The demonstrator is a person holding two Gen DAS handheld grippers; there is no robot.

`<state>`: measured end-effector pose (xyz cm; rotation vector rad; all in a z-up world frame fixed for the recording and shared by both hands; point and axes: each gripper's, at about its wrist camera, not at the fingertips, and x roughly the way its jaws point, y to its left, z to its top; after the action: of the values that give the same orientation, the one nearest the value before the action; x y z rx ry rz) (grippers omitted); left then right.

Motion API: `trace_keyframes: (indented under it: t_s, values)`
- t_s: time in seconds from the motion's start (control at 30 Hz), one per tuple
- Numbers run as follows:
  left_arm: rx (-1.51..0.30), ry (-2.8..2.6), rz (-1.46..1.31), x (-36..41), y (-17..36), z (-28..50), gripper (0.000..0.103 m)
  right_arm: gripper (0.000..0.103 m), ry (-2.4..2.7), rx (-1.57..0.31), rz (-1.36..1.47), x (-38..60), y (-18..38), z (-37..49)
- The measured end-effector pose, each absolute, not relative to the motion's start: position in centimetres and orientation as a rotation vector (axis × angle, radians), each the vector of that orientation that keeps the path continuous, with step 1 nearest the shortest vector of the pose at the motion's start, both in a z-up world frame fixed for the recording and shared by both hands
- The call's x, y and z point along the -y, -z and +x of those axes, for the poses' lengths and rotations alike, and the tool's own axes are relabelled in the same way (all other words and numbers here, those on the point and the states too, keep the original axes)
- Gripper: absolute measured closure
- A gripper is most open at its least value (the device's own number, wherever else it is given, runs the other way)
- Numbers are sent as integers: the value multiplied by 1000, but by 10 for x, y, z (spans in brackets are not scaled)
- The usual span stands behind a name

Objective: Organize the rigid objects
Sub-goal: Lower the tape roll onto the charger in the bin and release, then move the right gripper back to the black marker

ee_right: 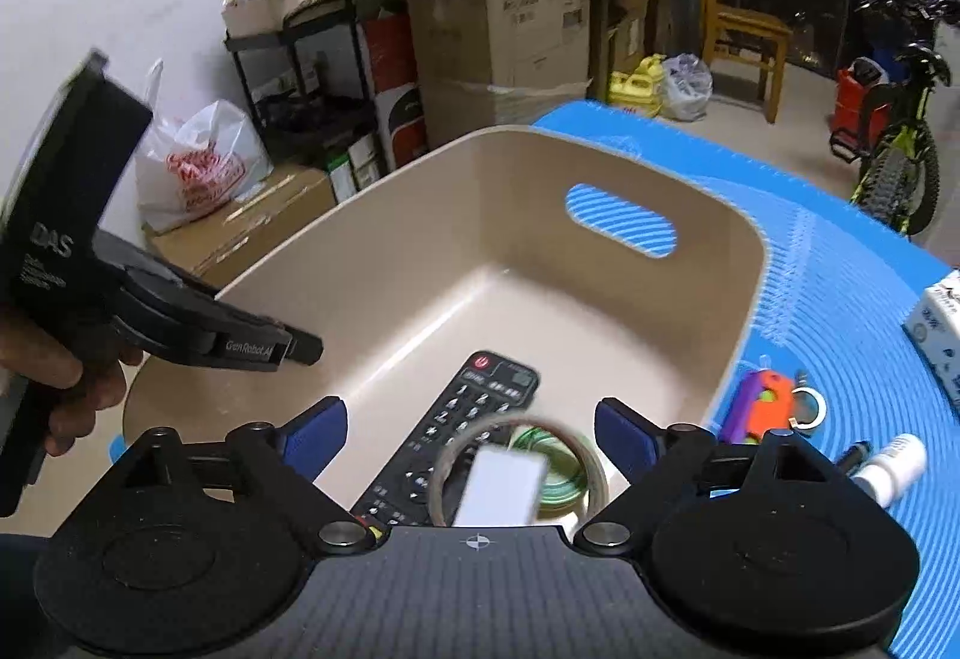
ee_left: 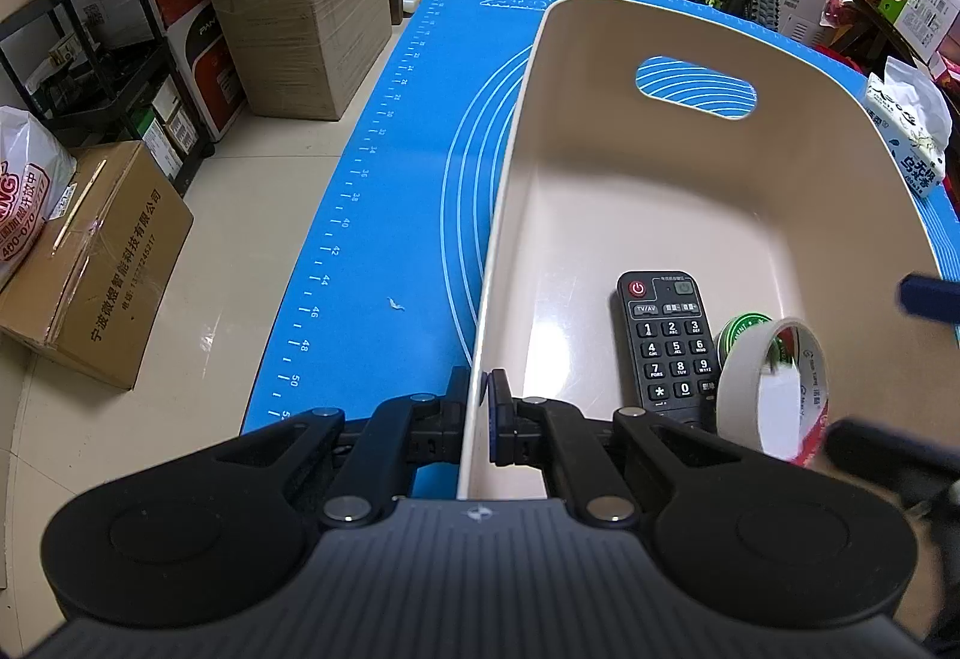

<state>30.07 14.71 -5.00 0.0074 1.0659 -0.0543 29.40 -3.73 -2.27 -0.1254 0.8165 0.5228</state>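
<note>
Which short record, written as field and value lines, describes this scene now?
container: beige plastic bin on blue silicone mat
inside bin: black remote control, white tape roll, green round tin
left claw: shut on the bin's near wall
right claw: open, above the tape roll
outside bin: orange and purple toy, small white bottle

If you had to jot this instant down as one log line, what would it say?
left claw: shut on bin wall | right claw: open, empty | tape roll: in bin beside remote
</note>
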Motion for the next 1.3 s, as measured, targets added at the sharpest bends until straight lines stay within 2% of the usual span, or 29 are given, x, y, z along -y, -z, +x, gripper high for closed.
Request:
trace_keyframes:
  t_s: [0.33, 0.53, 1.3]
  values:
    - [-1066, 49, 15, -147, 50, 300, 96, 7, -428, -648, -36, 85, -10, 290]
    - [-1066, 48, 16, -147, 50, 300, 96, 6, -302, -615, -16, 116, -11, 295]
    - [-1067, 49, 10, -147, 49, 300, 96, 6, -21, -813, 68, 178, 79, 326]
